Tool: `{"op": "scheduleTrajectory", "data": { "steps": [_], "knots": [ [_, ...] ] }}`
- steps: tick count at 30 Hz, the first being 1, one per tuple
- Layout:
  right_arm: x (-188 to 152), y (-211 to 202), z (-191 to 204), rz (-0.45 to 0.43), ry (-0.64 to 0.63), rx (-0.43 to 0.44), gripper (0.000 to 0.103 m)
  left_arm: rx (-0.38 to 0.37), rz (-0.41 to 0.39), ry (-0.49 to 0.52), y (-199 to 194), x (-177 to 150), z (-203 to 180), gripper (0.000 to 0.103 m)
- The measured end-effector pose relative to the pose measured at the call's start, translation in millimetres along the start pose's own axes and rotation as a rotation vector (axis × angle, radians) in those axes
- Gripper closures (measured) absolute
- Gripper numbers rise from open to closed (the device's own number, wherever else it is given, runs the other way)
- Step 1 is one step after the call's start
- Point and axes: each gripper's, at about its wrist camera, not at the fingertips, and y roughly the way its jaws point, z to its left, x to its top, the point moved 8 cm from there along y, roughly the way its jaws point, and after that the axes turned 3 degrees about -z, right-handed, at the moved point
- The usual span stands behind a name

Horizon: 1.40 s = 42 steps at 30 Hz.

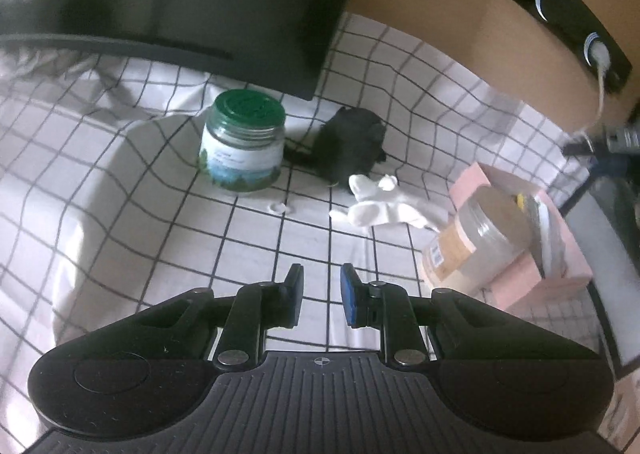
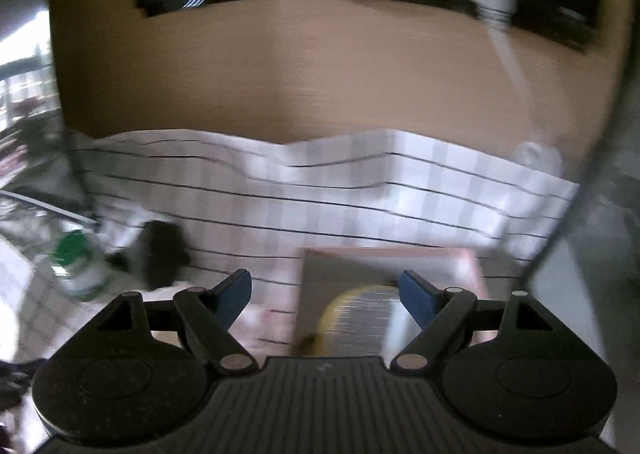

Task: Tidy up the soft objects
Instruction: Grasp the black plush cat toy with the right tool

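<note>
White socks (image 1: 384,205), black-gridded white sheet (image 1: 256,238), green-lidded jar (image 1: 244,141)

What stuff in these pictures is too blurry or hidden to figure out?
- Green-lidded jar, left wrist view: label print too small and blurred to read.
- Black soft thing, left wrist view: dark, shapeless; what it is stays unclear.
- Pink box, left wrist view: a leaning jar hides much of its inside.
- Yellow-rimmed thing, right wrist view: motion blur and the right gripper body cut it off.
</note>
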Motion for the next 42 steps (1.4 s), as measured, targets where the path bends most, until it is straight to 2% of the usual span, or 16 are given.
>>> {"op": "scheduleTrajectory", "data": {
  "steps": [4,9,12,15,19,23,28,29,30,31,34,38,42],
  "knots": [
    [6.6,9.9,48.7,0.051,-0.003,0.086,0.022,-0.011,0.001,0.035,-6.1,-0.8,5.0,0.081],
    [16.1,47.9,103.6,0.136,0.008,0.161,0.021,-0.031,-0.013,0.021,-16.4,-1.4,19.9,0.081],
    [20.8,79.8,131.7,0.153,0.016,0.142,0.021,-0.049,-0.016,0.026,-23.3,-7.6,30.2,0.081],
    [16.1,115.5,156.0,0.211,0.052,0.138,0.021,-0.067,-0.016,0.021,-28.1,-14.7,41.7,0.081],
    [6.2,153.6,177.7,0.255,0.027,0.042,0.021,-0.055,-0.011,-0.011,-30.7,-22.3,59.9,0.081],
    [4.0,180.1,182.0,0.274,0.028,-0.007,0.021,-0.041,-0.005,-0.039,-34.5,-30.1,75.3,0.081],
    [-8.6,202.0,175.7,0.347,0.055,-0.03,0.022,-0.02,0.012,-0.043,-29.7,-33.4,85.6,0.081],
    [-10.4,202.2,174.4,0.348,0.069,-0.018,0.024,-0.022,0.012,-0.042,-28.5,-32.8,85.0,0.081],
    [-11.1,200.0,173.4,0.346,0.082,-0.004,0.032,-0.028,0.012,-0.038,-27.6,-31.7,83.4,0.081],
    [-10.9,196.7,173.1,0.346,0.086,0.008,0.033,-0.035,0.012,-0.031,-26.7,-30.4,81.2,0.081],
    [-10.8,177.0,171.0,0.346,0.077,0.027,0.035,-0.058,0.008,-0.005,-24.9,-26.6,71.4,0.081],
    [-7.9,133.6,167.4,0.314,0.087,0.096,0.035,-0.088,-0.004,0.014,-24.3,-21.1,58.9,0.081],
    [-9.0,82.9,176.7,0.314,0.062,0.217,0.035,-0.116,-0.027,0.046,-30.3,-16.4,45.9,0.081]
  ]
}}
